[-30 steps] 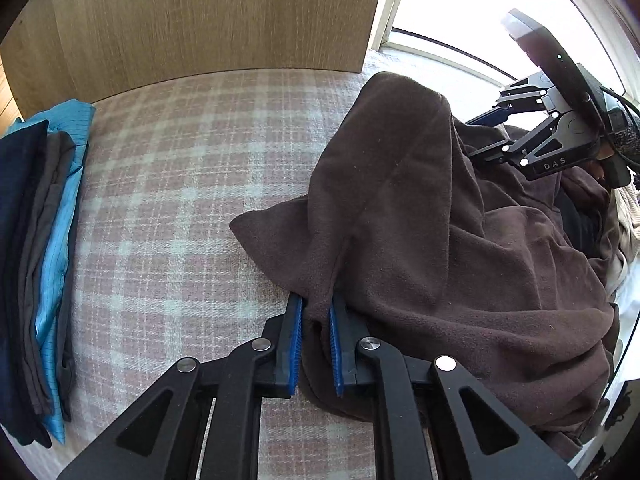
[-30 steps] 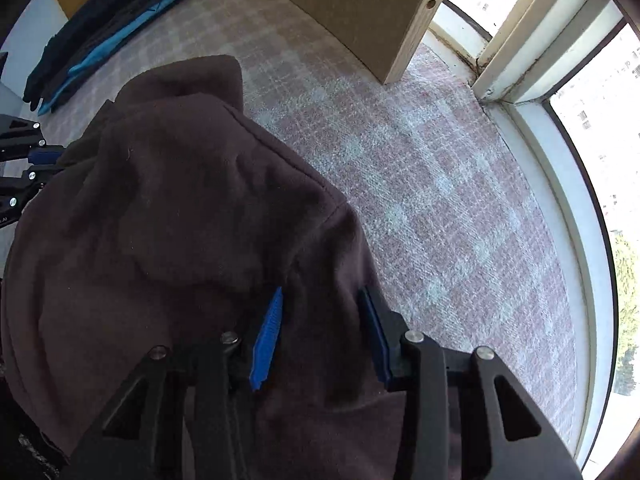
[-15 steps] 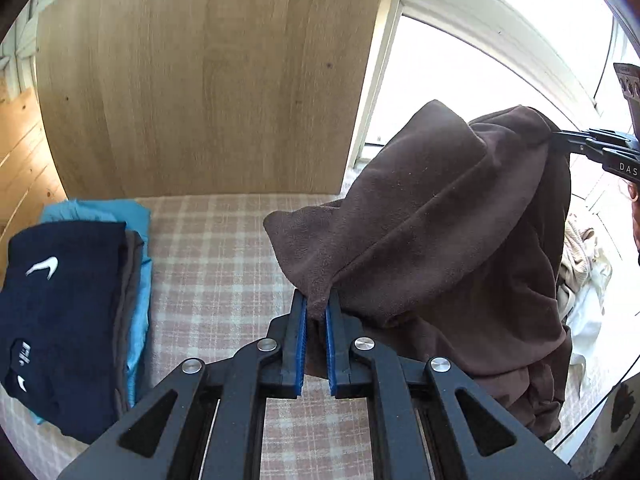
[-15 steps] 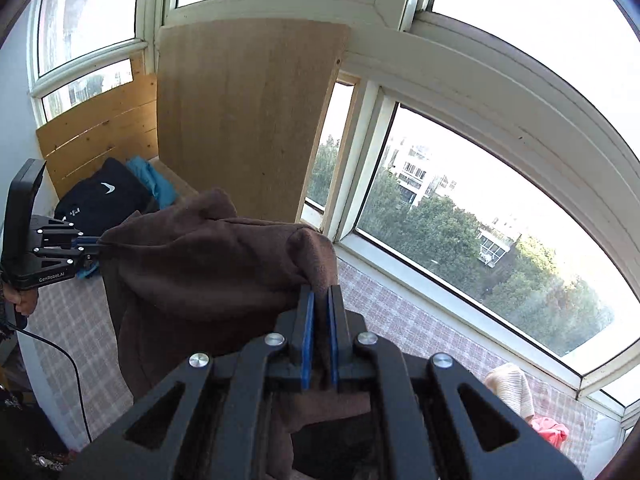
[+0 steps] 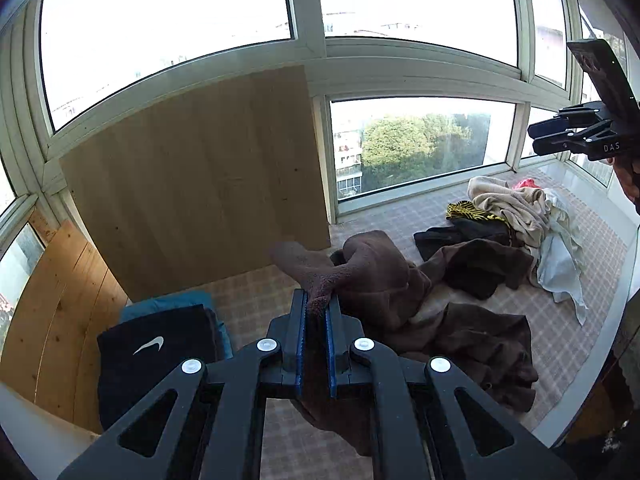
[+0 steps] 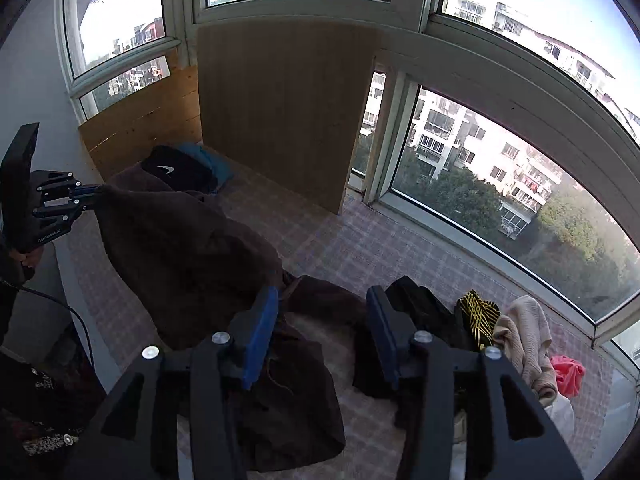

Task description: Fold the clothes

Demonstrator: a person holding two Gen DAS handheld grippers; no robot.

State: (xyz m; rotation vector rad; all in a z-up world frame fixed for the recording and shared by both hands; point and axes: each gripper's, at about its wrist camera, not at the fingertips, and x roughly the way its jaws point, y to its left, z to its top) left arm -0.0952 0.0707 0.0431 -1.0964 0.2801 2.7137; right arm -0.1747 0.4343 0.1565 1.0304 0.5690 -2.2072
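At far left in the left wrist view we note a folded stack (image 5: pixel 160 344): a black garment with a white swoosh on top, grey and blue layers under it, lying on the checked pink-and-white surface (image 5: pixel 256 300) beside wooden boards (image 5: pixel 200 176) that lean against the window.

Centre: the left gripper (image 5: pixel 315 334) has its blue-padded jaws drawn narrow and pinched on a corner of the brown fleece garment (image 5: pixel 384 280). We record the fabric as dark chocolate brown, fuzzy, thick, matte. The pinched corner bunches between the pads and sticks up past them in a rolled flap. From there the cloth falls away to the right and lies crumpled on the checked surface in loose, irregular folds, with a lower heap (image 5: pixel 480 344) nearer the camera. In the right wrist view the same garment (image 6: pixel 188 248) hangs as a steep sheet from the left gripper (image 6: pixel 90 196) down to the surface, its bottom part rumpled.

Right of centre: a pile of unfolded clothes (image 5: pixel 516 216), beige, black, yellow-patterned, white and a bit of red, just beyond the brown garment.

Far right: the right gripper (image 5: pixel 538 138) is raised, clear of the fabric. In its own view the right gripper (image 6: pixel 322 332) shows jaws spread wide with nothing between them; the brown cloth lies below.
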